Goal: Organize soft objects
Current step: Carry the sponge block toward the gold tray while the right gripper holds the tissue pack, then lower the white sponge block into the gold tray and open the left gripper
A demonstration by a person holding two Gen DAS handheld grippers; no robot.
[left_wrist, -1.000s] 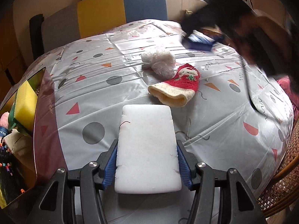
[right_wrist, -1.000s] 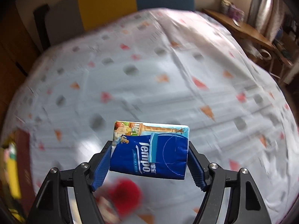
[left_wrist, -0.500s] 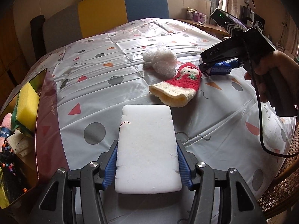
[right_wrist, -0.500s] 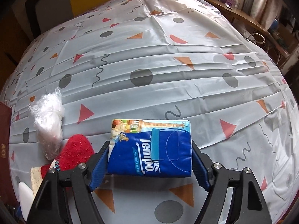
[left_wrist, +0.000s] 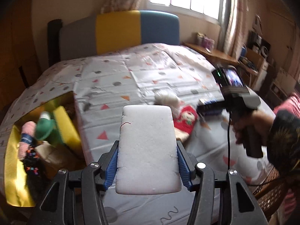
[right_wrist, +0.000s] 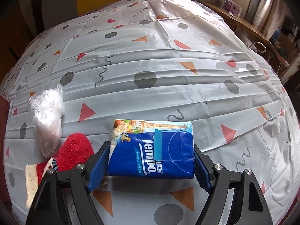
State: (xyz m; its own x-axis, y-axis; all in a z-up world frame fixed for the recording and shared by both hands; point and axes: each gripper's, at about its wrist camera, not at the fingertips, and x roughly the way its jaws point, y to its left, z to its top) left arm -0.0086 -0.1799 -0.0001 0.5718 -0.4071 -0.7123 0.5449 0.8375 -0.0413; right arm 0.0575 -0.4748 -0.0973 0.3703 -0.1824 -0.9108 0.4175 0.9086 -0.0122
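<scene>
Both my grippers work the soft goods on the patterned counter (right_wrist: 168, 60).

My left gripper (left_wrist: 148, 161) grasps a white foam block (left_wrist: 147, 150) clear of the surface, an open gold-lined box (left_wrist: 11, 161) of soft things just to its left. My right gripper (right_wrist: 151, 161) has its jaws around a blue Tempo tissue pack (right_wrist: 151, 150) lying on the counter; I cannot tell whether the pads press it. To its left lie a red knitted sock (right_wrist: 73, 153) and a crumpled clear plastic bag (right_wrist: 46, 116).
</scene>
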